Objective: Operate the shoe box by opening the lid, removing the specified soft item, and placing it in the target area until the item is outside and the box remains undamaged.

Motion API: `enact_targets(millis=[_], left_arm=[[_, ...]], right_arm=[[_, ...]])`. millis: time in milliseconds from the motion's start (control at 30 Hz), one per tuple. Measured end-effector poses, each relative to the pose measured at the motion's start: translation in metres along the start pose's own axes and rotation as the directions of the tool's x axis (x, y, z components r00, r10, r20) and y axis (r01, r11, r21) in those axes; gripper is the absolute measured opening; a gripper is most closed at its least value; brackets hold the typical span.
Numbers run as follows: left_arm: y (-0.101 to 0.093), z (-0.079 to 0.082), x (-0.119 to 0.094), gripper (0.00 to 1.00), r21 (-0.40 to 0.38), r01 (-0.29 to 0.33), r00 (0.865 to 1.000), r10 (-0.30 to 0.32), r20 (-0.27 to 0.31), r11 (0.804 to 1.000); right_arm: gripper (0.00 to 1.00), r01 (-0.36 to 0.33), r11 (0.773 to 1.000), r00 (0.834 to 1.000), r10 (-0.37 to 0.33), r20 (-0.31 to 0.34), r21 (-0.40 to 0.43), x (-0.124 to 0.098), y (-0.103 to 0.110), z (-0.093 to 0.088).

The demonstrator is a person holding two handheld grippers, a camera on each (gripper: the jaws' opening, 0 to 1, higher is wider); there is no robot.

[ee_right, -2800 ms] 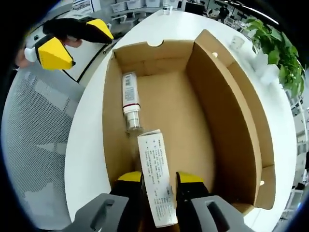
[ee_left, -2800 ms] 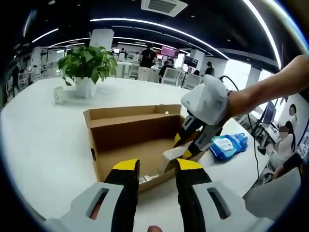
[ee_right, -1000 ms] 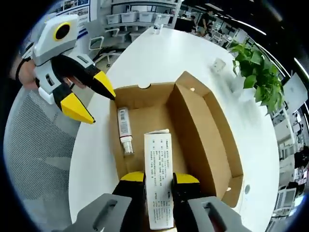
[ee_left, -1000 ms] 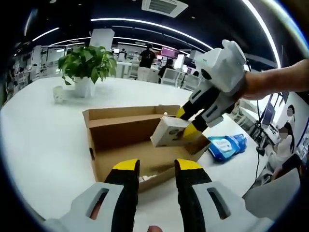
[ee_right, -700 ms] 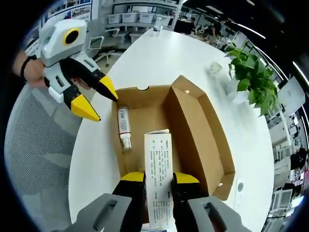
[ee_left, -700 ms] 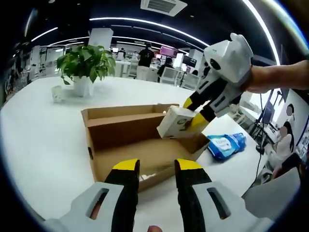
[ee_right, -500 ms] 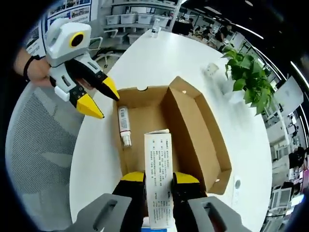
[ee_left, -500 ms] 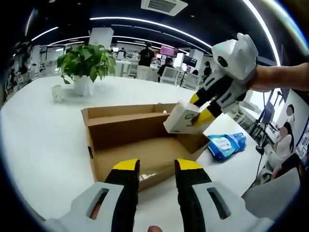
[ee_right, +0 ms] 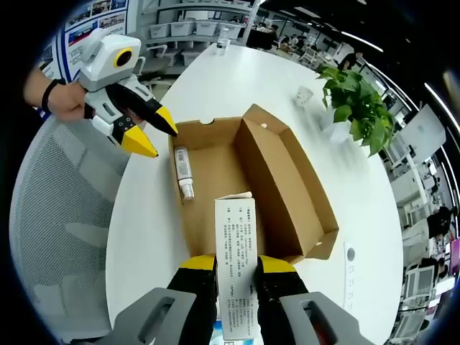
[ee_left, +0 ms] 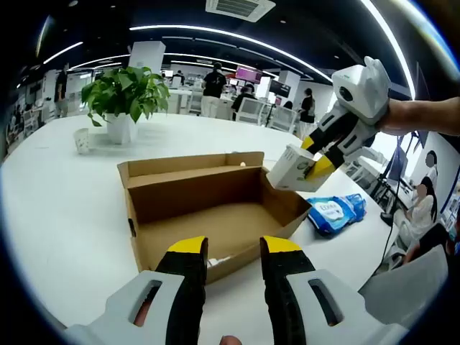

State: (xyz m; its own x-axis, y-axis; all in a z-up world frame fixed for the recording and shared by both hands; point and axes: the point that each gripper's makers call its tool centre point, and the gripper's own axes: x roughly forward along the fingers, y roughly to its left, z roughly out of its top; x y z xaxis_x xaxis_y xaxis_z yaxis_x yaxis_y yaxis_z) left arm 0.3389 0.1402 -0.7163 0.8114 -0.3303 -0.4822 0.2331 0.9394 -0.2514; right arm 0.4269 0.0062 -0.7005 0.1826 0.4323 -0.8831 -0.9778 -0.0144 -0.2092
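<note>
In the left gripper view the left gripper (ee_left: 226, 248) hangs over the near edge of the tabletop (ee_left: 65, 194) with its jaws parted and nothing between them, just short of the near wall of the open box (ee_left: 198, 208). The right gripper (ee_left: 325, 147) comes in from the right, up in the air above the box's right end, its jaws clamped on a white carton (ee_left: 293, 167). A blue wipes pack (ee_left: 334, 213) lies on the tabletop just beside that end. In the right gripper view the right gripper (ee_right: 236, 267) looks down along the carton (ee_right: 236, 277) gripped between its jaws, with the box (ee_right: 248, 187) below and a small bottle (ee_right: 183, 171) lying against one long wall inside. The left gripper (ee_right: 136, 133) hovers near the box's far corner. The risks, as I judge them: the carton is stiff and held near one end, so a quick swing could let it pivot or slip and drop back into the box or onto its wall, denting the card. Set down carelessly, it could land on the wipes pack and tip over. With nothing holding the box, a knock from either gripper could push it.
</note>
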Motion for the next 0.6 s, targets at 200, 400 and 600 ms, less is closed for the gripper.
enact_targets(millis=[200, 400, 600], left_arm=[[0.001, 0.000, 0.000, 0.29, 0.002, -0.002, 1.000, 0.002, -0.002, 1.000], [0.000, 0.001, 0.000, 0.29, 0.009, -0.002, 1.000, 0.002, 0.000, 1.000], [-0.001, -0.001, 0.001, 0.30, 0.023, 0.001, 1.000, -0.001, -0.006, 1.000]], right_arm=[[0.16, 0.014, 1.000, 1.000, -0.014, -0.021, 0.011, -0.010, -0.007, -0.019], [0.16, 0.023, 0.999, 0.999, -0.021, -0.047, 0.045, -0.018, -0.010, -0.047], [0.16, 0.032, 0.996, 0.997, -0.027, -0.068, 0.079, -0.026, -0.004, -0.072]])
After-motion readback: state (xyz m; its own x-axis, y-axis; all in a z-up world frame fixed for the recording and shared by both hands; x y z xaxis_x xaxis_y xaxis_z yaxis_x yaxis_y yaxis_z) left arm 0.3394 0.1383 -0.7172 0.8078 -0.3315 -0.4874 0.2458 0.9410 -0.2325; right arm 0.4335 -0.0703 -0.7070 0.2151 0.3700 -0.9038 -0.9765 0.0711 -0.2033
